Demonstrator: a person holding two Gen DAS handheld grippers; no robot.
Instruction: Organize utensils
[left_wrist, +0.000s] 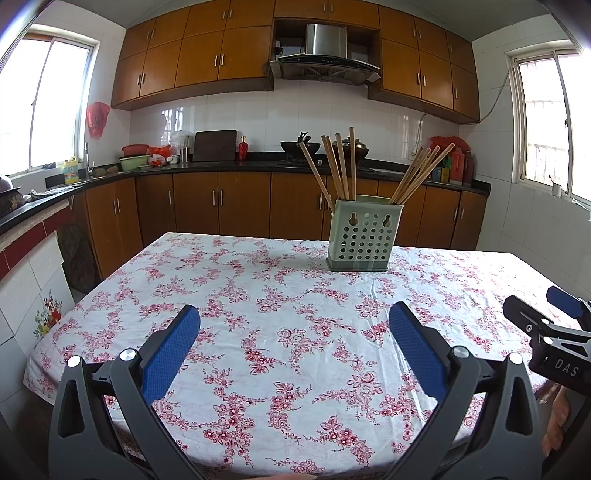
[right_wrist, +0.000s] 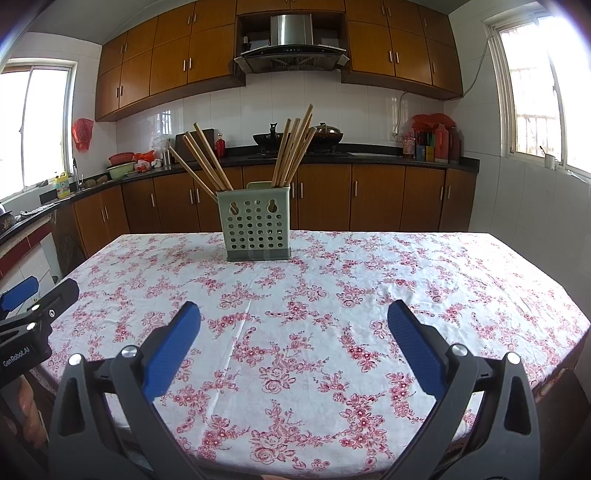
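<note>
Wooden chopsticks (right_wrist: 207, 158) stood in two leaning bunches inside a pale green perforated holder (right_wrist: 255, 229) at the far side of the counter (right_wrist: 369, 295), on its floral cloth. Near the front edge, well apart from the holder, the left tongs (left_wrist: 294, 347) and right tongs (right_wrist: 293, 347) both gaped wide, holding nothing.

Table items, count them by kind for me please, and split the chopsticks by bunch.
Utensil holder: 1
Chopsticks, left bunch: 4
Chopsticks, right bunch: about 5, they overlap
Total: about 10, on the floral tablecloth
</note>
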